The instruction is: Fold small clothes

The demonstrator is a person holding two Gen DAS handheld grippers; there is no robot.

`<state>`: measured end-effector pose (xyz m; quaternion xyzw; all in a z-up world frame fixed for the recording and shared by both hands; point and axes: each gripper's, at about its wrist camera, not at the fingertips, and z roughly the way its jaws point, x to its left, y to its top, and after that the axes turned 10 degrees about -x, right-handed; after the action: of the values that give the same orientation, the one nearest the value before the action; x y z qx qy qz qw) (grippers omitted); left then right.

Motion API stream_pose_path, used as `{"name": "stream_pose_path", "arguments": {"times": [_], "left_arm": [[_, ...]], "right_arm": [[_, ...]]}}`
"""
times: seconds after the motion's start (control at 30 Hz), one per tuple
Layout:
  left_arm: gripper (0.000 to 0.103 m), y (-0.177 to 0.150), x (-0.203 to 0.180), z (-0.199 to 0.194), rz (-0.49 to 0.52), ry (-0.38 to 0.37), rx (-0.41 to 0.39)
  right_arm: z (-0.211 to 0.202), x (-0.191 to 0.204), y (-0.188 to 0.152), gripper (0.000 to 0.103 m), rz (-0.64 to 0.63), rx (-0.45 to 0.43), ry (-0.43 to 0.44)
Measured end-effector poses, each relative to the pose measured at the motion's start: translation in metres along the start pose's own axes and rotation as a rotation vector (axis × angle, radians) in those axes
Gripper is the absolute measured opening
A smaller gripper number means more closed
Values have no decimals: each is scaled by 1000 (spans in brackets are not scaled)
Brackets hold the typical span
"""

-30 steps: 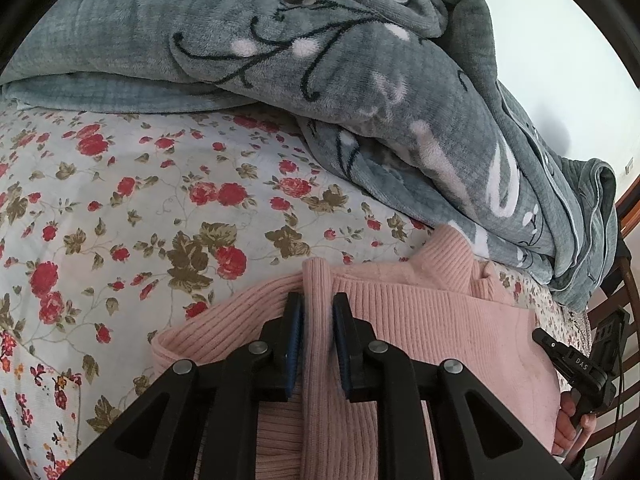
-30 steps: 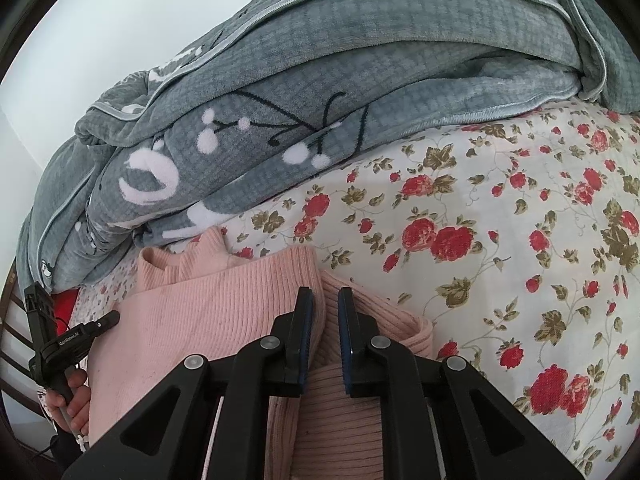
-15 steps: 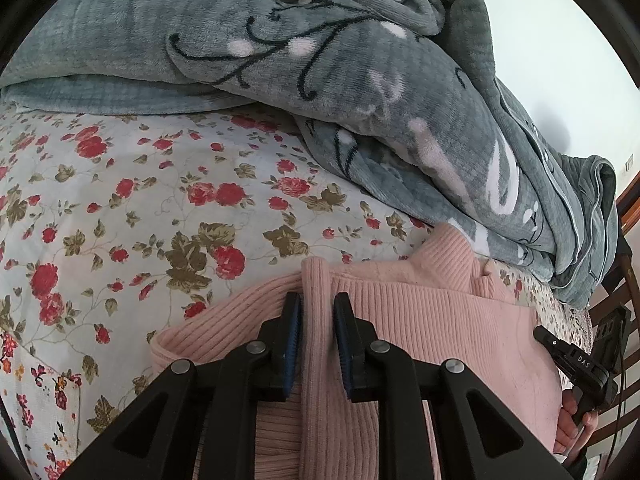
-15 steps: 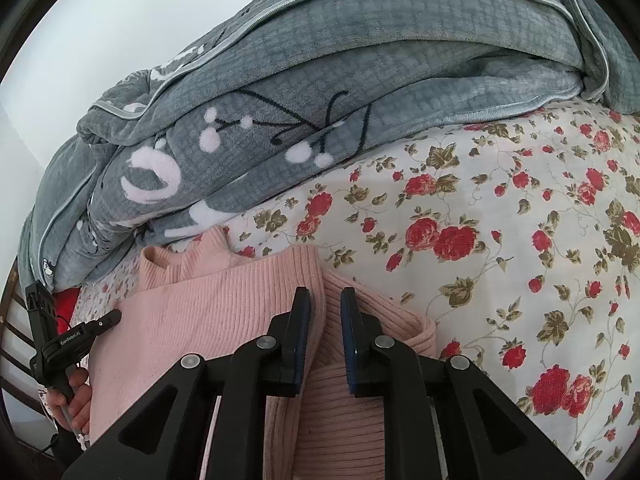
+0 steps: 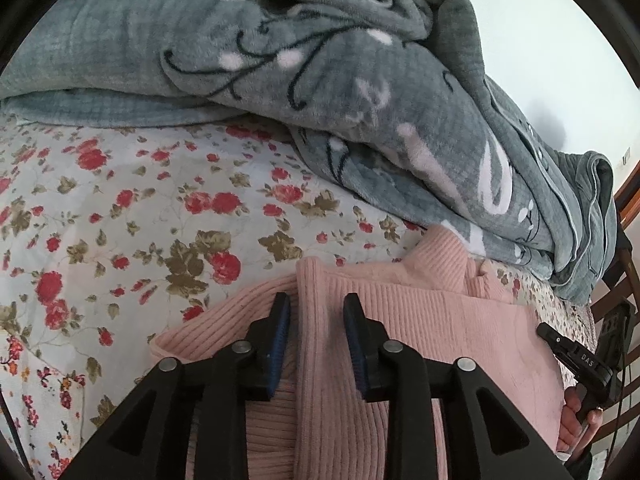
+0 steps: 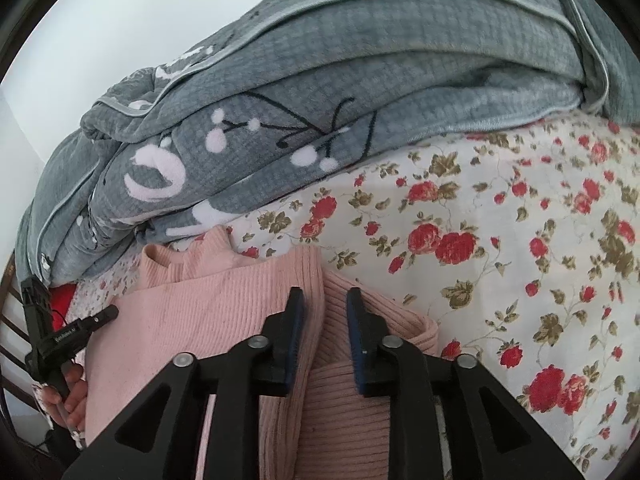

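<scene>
Both pairs of fingers have just been opening: left gripper (image 5: 316, 312) and right gripper (image 6: 323, 308) stand parted, releasing the folded-in sleeves of the sweater (image 5: 440, 320) on the bed (image 5: 120, 216). Risk: knit catching the pads on withdrawal, undoing the fold.

Grey blanket (image 5: 360, 92) heaped on floral sheet (image 5: 132, 208); behind, possibly wooden chair (image 5: 624, 280).
</scene>
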<state>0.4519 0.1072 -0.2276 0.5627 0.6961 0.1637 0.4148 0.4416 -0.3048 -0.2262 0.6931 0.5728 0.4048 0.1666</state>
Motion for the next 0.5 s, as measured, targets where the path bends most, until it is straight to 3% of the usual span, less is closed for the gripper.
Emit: {"name": "stream_pose_path", "arguments": {"times": [0.03, 0.1, 0.33, 0.5], "left_arm": [[44, 1, 1, -3, -2, 12, -16], [53, 3, 3, -11, -18, 23, -66], [62, 9, 7, -22, -31, 9, -131], [62, 8, 2, -24, -11, 12, -141]], "right_arm": [[-1, 1, 0, 28, -8, -8, -8], [-4, 0, 2, 30, -13, -25, -23], [-22, -15, 12, 36, 17, -128, -95], [-25, -13, 13, 40, -6, -129, -98]]}}
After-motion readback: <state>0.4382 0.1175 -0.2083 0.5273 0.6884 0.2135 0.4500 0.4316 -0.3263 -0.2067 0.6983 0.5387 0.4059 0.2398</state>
